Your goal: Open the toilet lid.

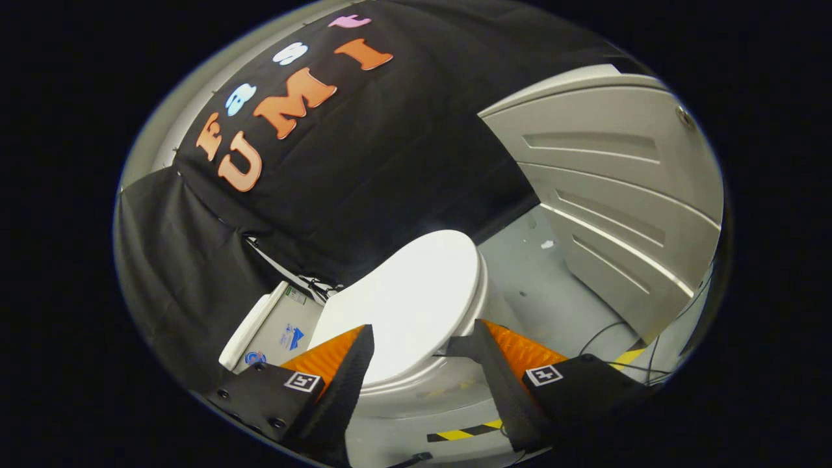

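1. One gripper [422, 341] with two fingers [354, 370], spread wide apart and holding nothing.
2. One toilet [416, 390], with one white lid [409, 292] lying down flat (not lifted yet), between the fingers and reaching just beyond them.
3. One grey door [624, 214] stands off to the side.
4. One striped tape strip [465, 432] on the floor [552, 292].

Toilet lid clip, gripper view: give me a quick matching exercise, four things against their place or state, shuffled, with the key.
Things:
1. toilet lid
2. gripper
3. panelled door
4. striped tape

Place or state:
A. on the floor, below the bowl, between the fingers
B. open, fingers either side of the lid's front edge
C. beyond the toilet, at the booth's side
D. down, closed over the bowl

Pairs: 1-D, 2-B, 3-C, 4-A
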Demonstrator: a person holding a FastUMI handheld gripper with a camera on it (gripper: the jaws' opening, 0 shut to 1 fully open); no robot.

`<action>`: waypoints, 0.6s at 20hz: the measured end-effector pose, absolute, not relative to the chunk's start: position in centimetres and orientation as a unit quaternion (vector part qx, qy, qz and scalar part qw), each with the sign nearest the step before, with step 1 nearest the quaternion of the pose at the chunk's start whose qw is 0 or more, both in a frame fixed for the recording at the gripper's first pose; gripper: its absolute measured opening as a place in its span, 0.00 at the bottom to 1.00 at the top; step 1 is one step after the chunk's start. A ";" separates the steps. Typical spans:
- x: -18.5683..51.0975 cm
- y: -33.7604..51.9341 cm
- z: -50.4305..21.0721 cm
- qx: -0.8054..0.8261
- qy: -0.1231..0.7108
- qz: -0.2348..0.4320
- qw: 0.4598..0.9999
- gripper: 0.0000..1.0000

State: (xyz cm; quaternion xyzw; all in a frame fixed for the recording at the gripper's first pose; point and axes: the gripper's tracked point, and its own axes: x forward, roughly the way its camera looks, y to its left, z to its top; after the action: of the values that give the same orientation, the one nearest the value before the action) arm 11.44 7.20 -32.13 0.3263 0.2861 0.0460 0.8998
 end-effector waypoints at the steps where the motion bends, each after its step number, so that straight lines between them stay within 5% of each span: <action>1: 10.8 7.4 -32.8 0.342 0.311 0.050 0.885 0.99; 12: 11.0 2.3 -35.1 0.479 0.284 -0.032 0.830 0.98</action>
State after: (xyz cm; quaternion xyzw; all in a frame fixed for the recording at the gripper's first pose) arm 10.99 2.27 -35.06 0.4789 0.2841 -0.0320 0.8300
